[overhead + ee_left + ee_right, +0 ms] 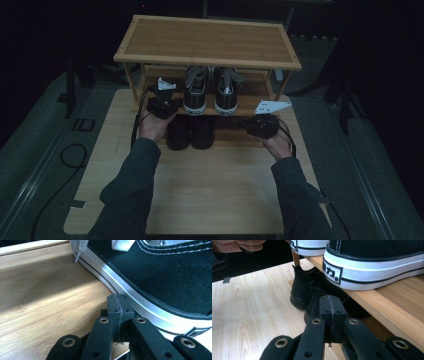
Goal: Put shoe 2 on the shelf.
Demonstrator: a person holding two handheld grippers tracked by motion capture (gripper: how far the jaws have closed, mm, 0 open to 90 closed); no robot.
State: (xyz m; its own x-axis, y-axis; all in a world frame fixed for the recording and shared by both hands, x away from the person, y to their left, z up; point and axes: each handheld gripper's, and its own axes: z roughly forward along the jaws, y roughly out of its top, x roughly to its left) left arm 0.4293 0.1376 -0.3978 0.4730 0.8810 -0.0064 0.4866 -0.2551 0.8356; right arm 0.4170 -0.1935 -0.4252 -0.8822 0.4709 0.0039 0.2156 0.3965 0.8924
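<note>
So the shoe rack (207,41) on the counter (220,185) has two black-and-white sneakers (195,90) on its middle shelf and two black boots (190,131) underneath. Left hand-held gripper (117,305) is pinched closed, empty, right beside a sneaker's sole; right hand-held gripper (330,307) closed too, empty, near the boots.

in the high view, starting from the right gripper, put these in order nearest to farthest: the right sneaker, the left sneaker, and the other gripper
From the right gripper:
1. Right sneaker, on the rack's middle shelf, just up and left of it.
2. Left sneaker, beside the first, one place further left.
3. Left gripper, at the shelf's left end, past both sneakers.
</note>
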